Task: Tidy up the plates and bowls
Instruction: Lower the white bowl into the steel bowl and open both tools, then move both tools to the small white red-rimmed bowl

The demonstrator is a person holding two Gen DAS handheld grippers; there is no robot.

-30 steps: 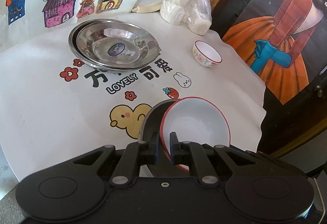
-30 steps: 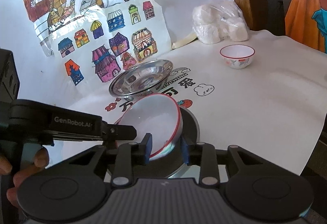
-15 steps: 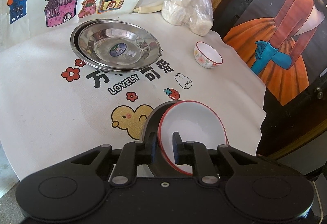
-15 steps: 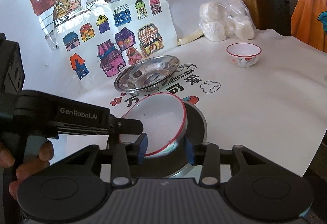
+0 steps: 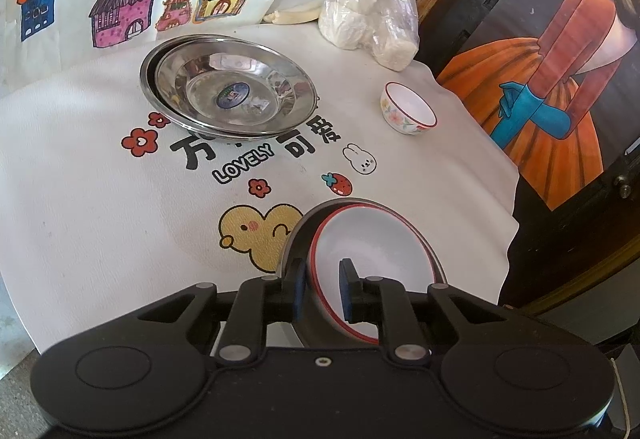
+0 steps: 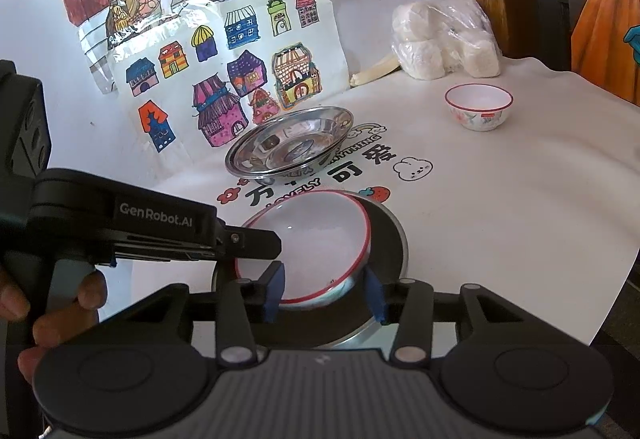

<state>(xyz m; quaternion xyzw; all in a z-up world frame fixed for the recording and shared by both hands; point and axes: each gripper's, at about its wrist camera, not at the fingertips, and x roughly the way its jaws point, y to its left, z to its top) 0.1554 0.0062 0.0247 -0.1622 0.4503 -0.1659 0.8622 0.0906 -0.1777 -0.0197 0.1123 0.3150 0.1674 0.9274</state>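
Both grippers' fingers (image 5: 298, 289) straddle, released, the upward-facing red-rimmed bowl (image 5: 372, 259) in the metal plate (image 6: 390, 239), right ones opening.

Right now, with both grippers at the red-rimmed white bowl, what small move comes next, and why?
Probably draw the right gripper back: its jaws are opening clear of the red-rimmed white bowl, which already sits in the dark metal plate.

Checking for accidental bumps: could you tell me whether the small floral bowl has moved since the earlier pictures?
No; the small floral bowl still sits just beyond the bunny print.
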